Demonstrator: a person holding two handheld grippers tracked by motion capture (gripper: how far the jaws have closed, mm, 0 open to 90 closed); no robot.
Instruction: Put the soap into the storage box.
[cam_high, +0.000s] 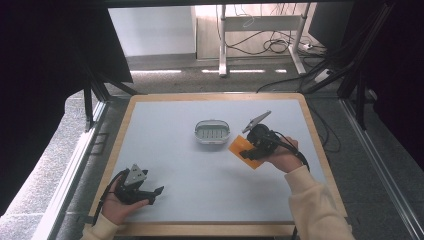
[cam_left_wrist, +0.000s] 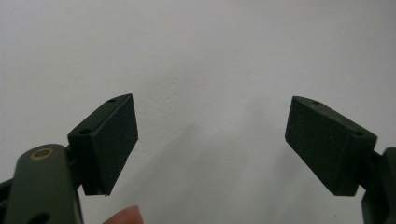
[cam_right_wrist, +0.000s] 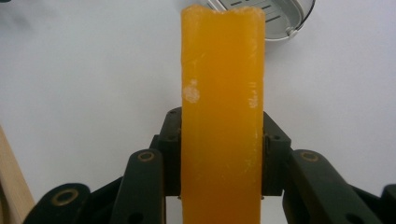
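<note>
**Orange bar clamped beside the soap dish**

High view: the right gripper (cam_high: 251, 148) holds an orange bar (cam_high: 240, 148) just right of the white soap dish (cam_high: 212, 132), above the table (cam_high: 200, 180). The left gripper (cam_high: 150, 192) rests well apart from the dish, toward the near left.

Left gripper view: its jaws stand wide apart over bare tabletop, nothing between them.

Right gripper view: the jaws are pressed on both sides of the orange bar (cam_right_wrist: 222, 116), whose far end reaches toward the soap dish (cam_right_wrist: 280, 16).
</note>
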